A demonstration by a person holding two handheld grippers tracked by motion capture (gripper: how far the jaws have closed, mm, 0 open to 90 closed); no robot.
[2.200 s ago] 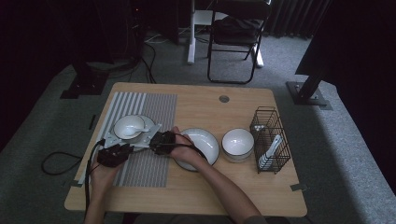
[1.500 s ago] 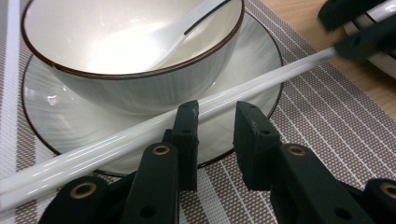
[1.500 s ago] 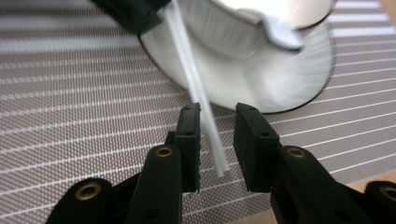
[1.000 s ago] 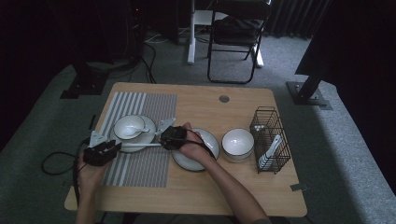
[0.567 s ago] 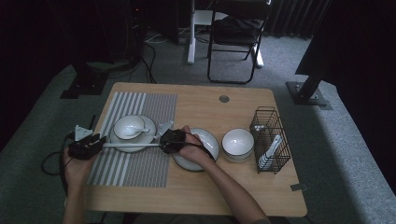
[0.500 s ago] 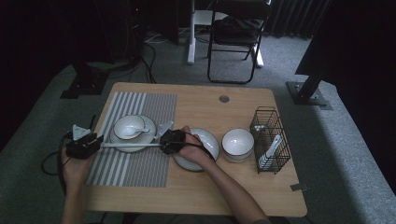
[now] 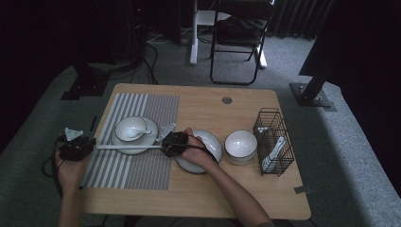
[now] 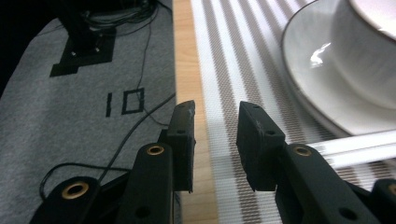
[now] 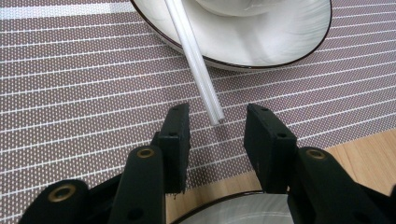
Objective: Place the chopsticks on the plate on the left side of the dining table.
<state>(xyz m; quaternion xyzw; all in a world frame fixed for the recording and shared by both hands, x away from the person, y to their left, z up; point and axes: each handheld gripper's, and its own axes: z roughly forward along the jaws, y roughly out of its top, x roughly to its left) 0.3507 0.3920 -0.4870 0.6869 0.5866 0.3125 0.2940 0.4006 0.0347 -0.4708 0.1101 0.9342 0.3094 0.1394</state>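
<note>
White chopsticks (image 9: 196,65) are lying across the plate (image 9: 289,44) rim, tips between the right tool's (image 9: 217,128) just-opened jaws, ungripped. Left tool (image 8: 215,133) is hovering open beside the plate. Risk: rolling off if nudged.

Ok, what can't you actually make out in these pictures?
- Wire basket contents: high view, too small and dim behind the wires.
- Bowl on the plate: left gripper view, cut off by the top and right edges.
- Second plate: right gripper view, cut off by the bottom edge.
</note>
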